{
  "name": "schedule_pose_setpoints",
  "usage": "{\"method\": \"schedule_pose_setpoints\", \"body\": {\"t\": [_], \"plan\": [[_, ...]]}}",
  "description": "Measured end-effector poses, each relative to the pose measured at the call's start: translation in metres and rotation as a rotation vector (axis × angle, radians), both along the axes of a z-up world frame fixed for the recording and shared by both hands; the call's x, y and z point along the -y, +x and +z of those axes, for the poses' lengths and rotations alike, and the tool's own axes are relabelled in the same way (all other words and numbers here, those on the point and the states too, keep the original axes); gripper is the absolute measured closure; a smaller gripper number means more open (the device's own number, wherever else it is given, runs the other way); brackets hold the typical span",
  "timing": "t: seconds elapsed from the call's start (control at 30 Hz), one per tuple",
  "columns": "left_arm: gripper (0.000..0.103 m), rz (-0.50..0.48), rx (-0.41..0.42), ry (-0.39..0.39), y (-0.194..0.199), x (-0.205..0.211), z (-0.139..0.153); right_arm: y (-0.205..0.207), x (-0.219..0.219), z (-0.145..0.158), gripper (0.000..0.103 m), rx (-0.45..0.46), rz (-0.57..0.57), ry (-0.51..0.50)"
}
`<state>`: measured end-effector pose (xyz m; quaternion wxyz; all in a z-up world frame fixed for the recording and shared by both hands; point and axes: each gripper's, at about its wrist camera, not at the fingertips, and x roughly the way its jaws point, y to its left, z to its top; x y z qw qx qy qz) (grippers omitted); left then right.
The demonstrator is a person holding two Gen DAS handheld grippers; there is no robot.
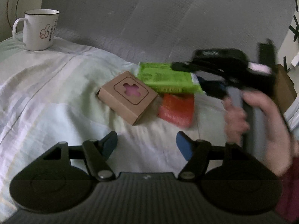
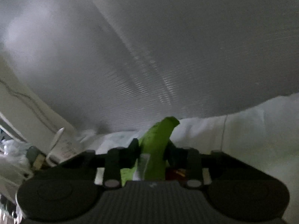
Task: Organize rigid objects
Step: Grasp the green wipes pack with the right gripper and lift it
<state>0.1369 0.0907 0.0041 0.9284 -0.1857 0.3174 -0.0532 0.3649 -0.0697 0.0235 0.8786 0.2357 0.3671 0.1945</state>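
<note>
In the left wrist view a brown cardboard box [image 1: 129,97] with a pink cut-out lies on the bed sheet [image 1: 46,97]. Behind it lies a green packet [image 1: 168,78], and to its right a red-orange packet [image 1: 177,110]. My left gripper [image 1: 147,145] is open and empty, just in front of the box. My right gripper [image 1: 188,66] reaches in from the right, held by a hand [image 1: 261,121], at the green packet's right end. In the right wrist view my right gripper [image 2: 152,149] is shut on the green packet [image 2: 158,141], which stands up between the fingers.
A white mug [image 1: 40,29] with a thumbs-up drawing stands at the back left of the bed. A grey headboard [image 1: 168,18] rises behind the objects. A brown cardboard piece [image 1: 286,87] sits at the right edge.
</note>
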Motion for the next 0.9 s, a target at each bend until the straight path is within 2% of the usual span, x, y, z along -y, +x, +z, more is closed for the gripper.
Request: {"method": "schedule_pose_setpoints", "body": {"t": [0.13,0.27,0.37,0.4,0.47,0.53,0.57,0.67,0.7,0.73,0.8,0.83,0.9], "plan": [[0.031,0.001,-0.002,-0.044,-0.002,-0.007,0.000,-0.055,0.016,0.000,0.078,0.032,0.003,0.007],[0.031,-0.006,0.006,-0.165,-0.004,-0.023,-0.003,-0.112,0.034,-0.001,0.082,0.056,0.000,0.024],[0.031,-0.050,0.012,-0.254,-0.005,-0.028,-0.006,-0.154,0.042,0.009,0.082,0.099,0.019,-0.019],[0.031,-0.064,0.016,-0.259,-0.005,-0.027,-0.007,-0.166,0.043,0.014,0.082,0.106,0.027,-0.026],[0.031,-0.102,0.035,-0.233,-0.007,-0.020,-0.005,-0.192,0.050,0.017,0.082,0.122,0.051,-0.051],[0.031,-0.171,0.059,-0.190,-0.011,-0.006,-0.002,-0.221,0.056,0.030,0.082,0.167,0.065,-0.127],[0.031,-0.221,0.067,-0.169,-0.013,0.003,-0.002,-0.236,0.055,0.035,0.082,0.216,0.065,-0.203],[0.031,-0.352,0.073,-0.109,-0.018,0.029,-0.002,-0.292,0.047,0.047,0.081,0.404,0.057,-0.518],[0.031,-0.383,0.077,-0.094,-0.021,0.035,-0.002,-0.312,0.042,0.045,0.079,0.444,0.087,-0.602],[0.031,-0.411,0.078,-0.084,-0.023,0.041,-0.002,-0.325,0.038,0.040,0.076,0.443,0.158,-0.642],[0.031,-0.448,0.077,-0.064,-0.030,0.048,-0.002,-0.345,0.034,0.028,0.068,0.399,0.286,-0.620],[0.031,-0.455,0.083,-0.053,-0.034,0.051,-0.001,-0.355,0.037,0.024,0.060,0.385,0.311,-0.560],[0.031,-0.459,0.093,-0.043,-0.048,0.051,0.000,-0.363,0.048,0.022,0.057,0.365,0.287,-0.452]]}}
